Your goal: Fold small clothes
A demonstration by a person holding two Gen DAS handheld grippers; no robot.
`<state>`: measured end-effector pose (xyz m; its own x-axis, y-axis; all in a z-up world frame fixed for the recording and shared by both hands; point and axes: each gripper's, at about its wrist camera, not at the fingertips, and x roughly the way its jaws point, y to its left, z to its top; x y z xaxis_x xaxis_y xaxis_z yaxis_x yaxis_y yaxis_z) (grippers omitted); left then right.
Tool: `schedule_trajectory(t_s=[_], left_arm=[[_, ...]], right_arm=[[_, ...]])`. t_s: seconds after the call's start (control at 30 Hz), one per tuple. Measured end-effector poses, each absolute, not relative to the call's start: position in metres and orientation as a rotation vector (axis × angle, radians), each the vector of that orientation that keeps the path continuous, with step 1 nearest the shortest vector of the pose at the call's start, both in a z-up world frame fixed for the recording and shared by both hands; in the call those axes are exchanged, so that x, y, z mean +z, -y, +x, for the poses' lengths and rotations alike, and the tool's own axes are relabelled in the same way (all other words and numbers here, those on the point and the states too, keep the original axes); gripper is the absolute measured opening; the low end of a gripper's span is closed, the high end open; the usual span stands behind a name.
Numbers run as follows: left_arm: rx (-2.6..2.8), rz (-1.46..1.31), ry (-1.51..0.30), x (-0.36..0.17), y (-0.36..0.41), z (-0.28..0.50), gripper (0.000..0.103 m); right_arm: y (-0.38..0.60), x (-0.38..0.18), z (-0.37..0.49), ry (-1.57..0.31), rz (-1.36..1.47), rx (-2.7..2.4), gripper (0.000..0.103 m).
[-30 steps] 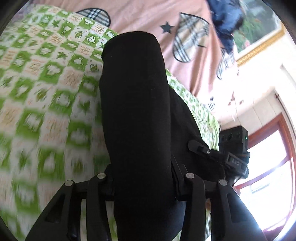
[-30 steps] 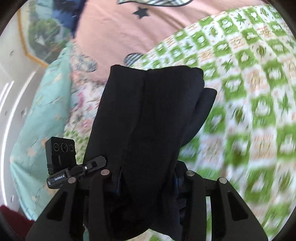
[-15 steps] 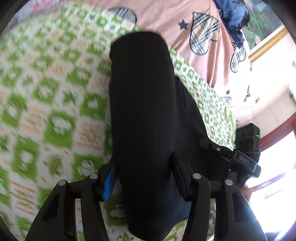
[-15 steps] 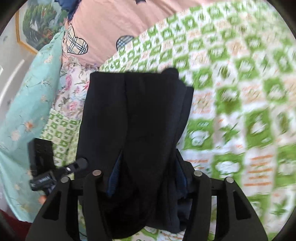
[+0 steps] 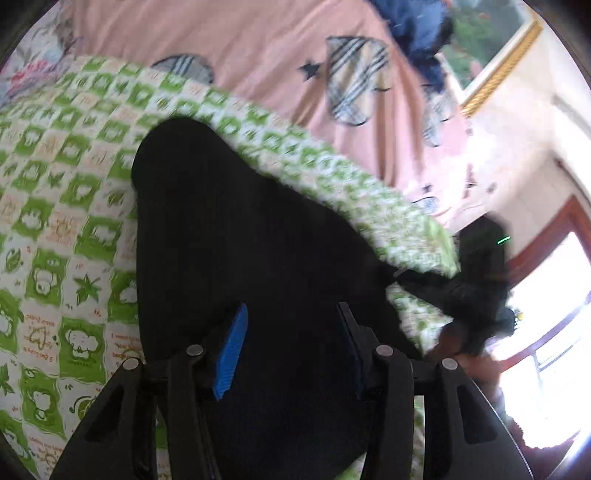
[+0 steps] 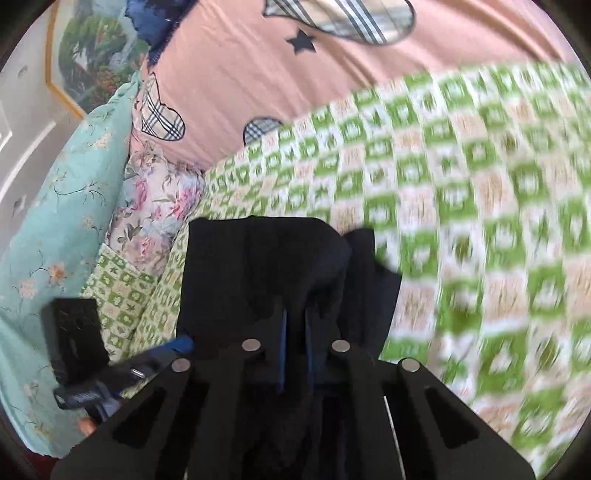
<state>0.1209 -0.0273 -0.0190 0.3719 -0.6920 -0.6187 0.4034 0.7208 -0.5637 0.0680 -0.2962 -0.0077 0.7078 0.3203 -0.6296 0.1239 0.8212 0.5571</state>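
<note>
A folded black garment [image 5: 229, 229] lies on the green checked blanket [image 5: 66, 221]. My left gripper [image 5: 290, 332] hovers over its near end. Its jaws are closing, both blue pads are bare, and the cloth sits below and between them without being pressed. In the right wrist view the same garment [image 6: 258, 266] stretches away from my right gripper [image 6: 295, 332]. Those jaws are closing to a narrow slit and pinch a bunched fold of the black cloth. Each gripper shows blurred in the other's view: the right gripper [image 5: 480, 288] and the left gripper [image 6: 77, 350].
A pink sheet [image 5: 258, 55] with plaid hearts lies beyond the blanket, with dark blue cloth [image 5: 417, 33] on it. A teal quilt [image 6: 55, 203] and floral fabric [image 6: 155, 199] bunch at the left in the right wrist view. A framed painting [image 5: 491, 44] and a bright window [image 5: 554, 332] stand behind.
My right jaws went from wide around the garment to nearly together on a fold. The left jaws loosened, baring their blue pads. Both hands shifted and the garment now lies lower and flatter.
</note>
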Motion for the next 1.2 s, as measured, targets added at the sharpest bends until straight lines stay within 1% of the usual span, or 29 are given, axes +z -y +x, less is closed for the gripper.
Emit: schedule_trajectory(t_s=[0.07,0.13,0.2,0.23,0.33,0.47,0.53,0.6,0.67,0.73,0.77,0.8,0.87,1.03,1.2], left_arm=[[-0.709,-0.396,-0.987,-0.036,0.026,0.126,0.045],[-0.692,-0.401,-1.001,-0.046,0.030,0.129,0.041],[-0.684,-0.360,-1.001,-0.049,0.038,0.128,0.041],[-0.682,-0.329,-0.994,-0.049,0.044,0.126,0.041],[-0.697,-0.293,-0.994,-0.046,0.052,0.125,0.043],[-0.734,-0.329,-0.980,-0.034,0.036,0.107,0.043],[-0.749,-0.326,-0.956,-0.025,0.026,0.089,0.043],[-0.764,-0.326,-0.947,-0.019,0.017,0.069,0.044],[-0.768,-0.317,-0.952,-0.020,0.013,0.054,0.048],[-0.766,-0.293,-0.963,-0.027,0.011,0.040,0.051],[-0.764,-0.282,-0.971,-0.032,0.011,0.036,0.051],[-0.764,-0.276,-0.986,-0.040,0.011,0.032,0.050],[-0.772,-0.287,-1.012,-0.052,0.012,0.027,0.050],[-0.754,-0.215,-0.996,-0.058,0.021,0.019,0.050],[-0.754,-0.215,-0.999,-0.061,0.021,0.019,0.050]], right_arm=[[0.297,-0.015,0.079,-0.829,0.559,0.080,0.009],[0.296,-0.038,0.089,-0.909,0.503,0.013,0.009],[0.298,-0.058,0.087,-0.948,0.525,0.006,0.009],[0.301,-0.059,0.084,-0.938,0.542,0.009,0.009],[0.307,-0.049,0.070,-0.904,0.608,0.008,0.014],[0.298,-0.014,0.047,-0.824,0.614,0.033,0.014],[0.279,0.007,0.035,-0.769,0.618,0.123,0.014],[0.257,0.017,0.027,-0.754,0.588,0.186,0.014],[0.238,0.009,0.022,-0.805,0.562,0.207,0.014],[0.229,-0.012,0.013,-0.879,0.497,0.128,0.013],[0.229,-0.025,0.010,-0.920,0.467,0.071,0.007],[0.234,-0.040,0.004,-0.948,0.482,0.050,0.007],[0.247,-0.053,-0.012,-0.917,0.578,0.059,0.005],[0.246,-0.053,-0.021,-0.898,0.569,0.038,0.005],[0.255,-0.062,-0.026,-0.866,0.653,0.062,0.004]])
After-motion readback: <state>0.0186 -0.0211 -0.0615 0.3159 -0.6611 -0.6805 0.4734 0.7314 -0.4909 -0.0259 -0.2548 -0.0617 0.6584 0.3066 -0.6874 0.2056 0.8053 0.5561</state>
